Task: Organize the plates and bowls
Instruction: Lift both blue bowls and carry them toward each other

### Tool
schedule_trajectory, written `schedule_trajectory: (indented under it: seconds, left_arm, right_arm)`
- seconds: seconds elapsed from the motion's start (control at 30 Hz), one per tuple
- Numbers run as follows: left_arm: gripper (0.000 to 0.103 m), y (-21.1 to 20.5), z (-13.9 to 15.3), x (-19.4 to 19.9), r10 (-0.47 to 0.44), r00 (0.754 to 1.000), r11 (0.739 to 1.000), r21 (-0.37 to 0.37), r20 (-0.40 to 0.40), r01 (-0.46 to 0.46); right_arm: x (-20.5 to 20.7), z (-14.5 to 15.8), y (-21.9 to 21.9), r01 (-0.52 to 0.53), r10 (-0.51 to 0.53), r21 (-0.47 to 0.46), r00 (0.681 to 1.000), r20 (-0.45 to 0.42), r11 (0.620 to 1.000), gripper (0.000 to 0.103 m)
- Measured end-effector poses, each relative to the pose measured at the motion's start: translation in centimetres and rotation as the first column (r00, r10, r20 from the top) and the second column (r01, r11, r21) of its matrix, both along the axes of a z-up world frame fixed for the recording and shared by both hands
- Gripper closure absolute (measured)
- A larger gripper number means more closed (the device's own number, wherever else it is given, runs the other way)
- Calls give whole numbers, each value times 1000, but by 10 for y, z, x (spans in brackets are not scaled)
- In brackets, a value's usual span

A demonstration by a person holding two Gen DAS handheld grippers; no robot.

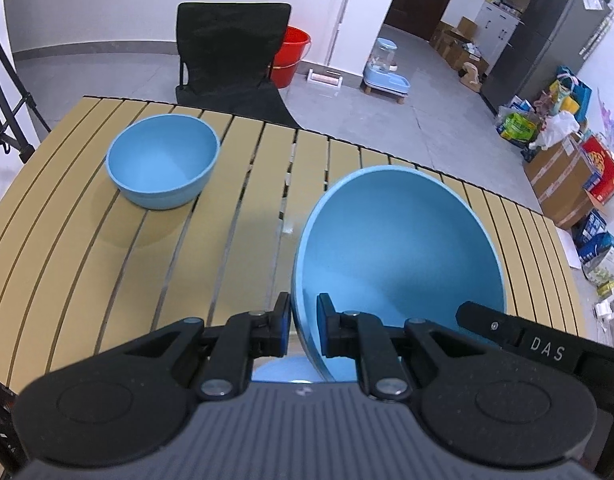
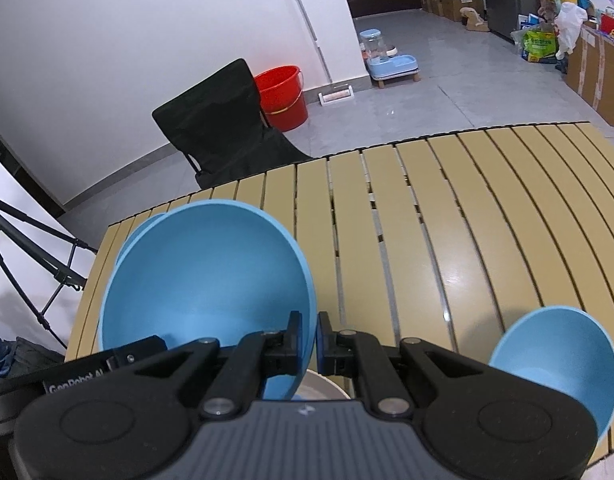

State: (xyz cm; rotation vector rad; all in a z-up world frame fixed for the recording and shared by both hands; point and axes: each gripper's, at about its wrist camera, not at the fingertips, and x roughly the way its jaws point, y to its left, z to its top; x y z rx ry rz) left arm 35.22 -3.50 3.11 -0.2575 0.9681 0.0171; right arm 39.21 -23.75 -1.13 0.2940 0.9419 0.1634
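Both grippers hold one large blue bowl [image 1: 399, 256] by its rim, lifted and tilted above the slatted surface [image 1: 211, 240]. The left gripper [image 1: 303, 328] has its fingers [image 1: 283, 320] closed on the rim's left side, one pad outside the wall and one inside; the right gripper [image 2: 309, 340] pinches the opposite side the same way. A second, smaller blue bowl [image 1: 163, 162] stands upright near the surface's far left corner, well apart from the held one and ahead and to the left of the left gripper, which is the nearer of the two. Nesting would likely mean carrying the large bowl toward that corner. Another blue bowl [image 2: 563, 364] sits at the near edge, just right of the right gripper.
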Motion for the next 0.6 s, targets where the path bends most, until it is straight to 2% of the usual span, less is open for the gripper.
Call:
schedule_trajectory:
  seconds: [0.6]
  left_arm:
    - [89,-66,1,-31,-123,992,990,69,5,122]
  right_arm:
    - [-60,4,-58,67,-67,-13,997,43,998,96]
